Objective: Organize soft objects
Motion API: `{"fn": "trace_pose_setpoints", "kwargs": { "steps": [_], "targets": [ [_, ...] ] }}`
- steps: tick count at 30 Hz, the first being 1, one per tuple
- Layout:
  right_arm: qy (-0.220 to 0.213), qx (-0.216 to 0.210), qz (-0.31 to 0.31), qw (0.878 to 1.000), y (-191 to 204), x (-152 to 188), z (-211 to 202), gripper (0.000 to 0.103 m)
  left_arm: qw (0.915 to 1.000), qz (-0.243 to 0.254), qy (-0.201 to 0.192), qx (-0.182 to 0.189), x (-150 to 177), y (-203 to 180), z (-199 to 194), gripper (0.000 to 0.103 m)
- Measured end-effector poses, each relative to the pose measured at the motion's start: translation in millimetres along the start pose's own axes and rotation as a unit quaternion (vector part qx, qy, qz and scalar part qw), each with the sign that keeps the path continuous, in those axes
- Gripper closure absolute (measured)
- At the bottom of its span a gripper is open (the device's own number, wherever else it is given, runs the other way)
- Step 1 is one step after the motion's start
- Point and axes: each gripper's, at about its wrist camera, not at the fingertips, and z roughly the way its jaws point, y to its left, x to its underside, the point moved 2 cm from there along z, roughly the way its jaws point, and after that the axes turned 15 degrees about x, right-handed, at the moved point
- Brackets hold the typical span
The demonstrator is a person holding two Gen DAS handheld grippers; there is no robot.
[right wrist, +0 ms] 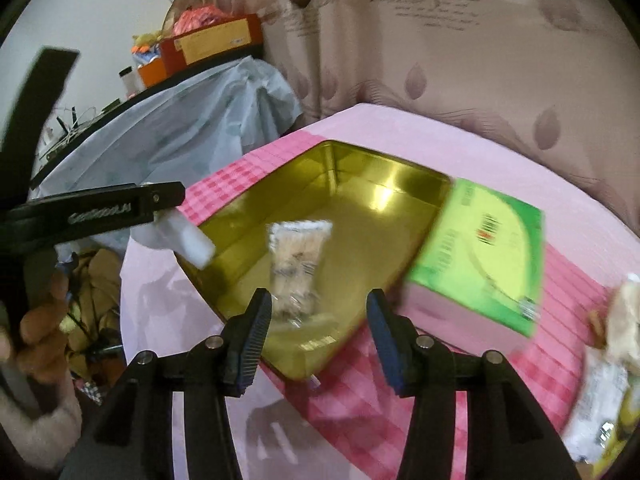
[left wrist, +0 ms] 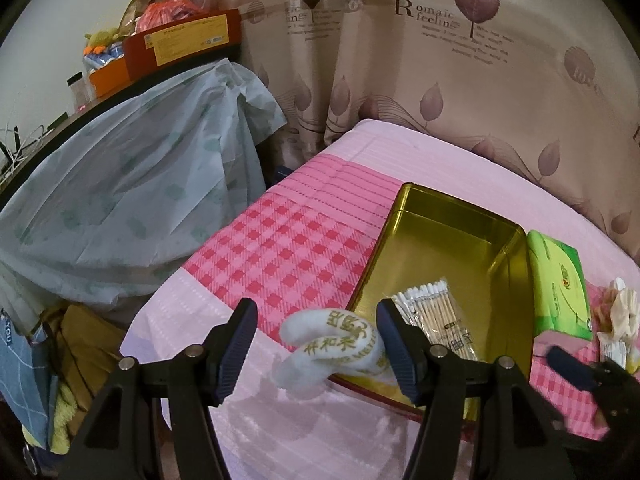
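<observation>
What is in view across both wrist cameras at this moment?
Tin: one, gold, lidless, on the bed cover.
Cotton swab packet: one, clear, inside the tin.
Rolled sock: one, white with gold lettering, at the tin's near rim.
Tissue pack: one, green, right of the tin.
Bed cover: one, pink, checked band.
Curtain: beige, leaf print, behind the bed.
Plastic sheet: one, pale blue, draped at left.
Red box: one, on the shelf above the sheet.
Left gripper: black, open around the sock.
Right gripper: black, open, empty.
Hand: one, holding the left gripper.
</observation>
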Motion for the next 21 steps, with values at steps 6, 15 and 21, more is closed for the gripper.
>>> {"fn": "trace_pose_setpoints", "kwargs": {
  "steps": [6,15,21],
  "targets": [
    [-0.014,0.046,0.034,0.998,-52,21,-31,0.056,1.0000,0.003,0.001,0.000,1,-3,1,0.040],
    [-0.019,0.137,0.109,0.984,-156,52,-65,0.056,1.0000,0.007,0.002,-0.001,3,-7,3,0.040],
    [-0.002,0.199,0.164,0.966,-235,73,-67,0.056,0.9997,0.024,0.005,-0.002,7,-15,4,0.040]
  ]
}}
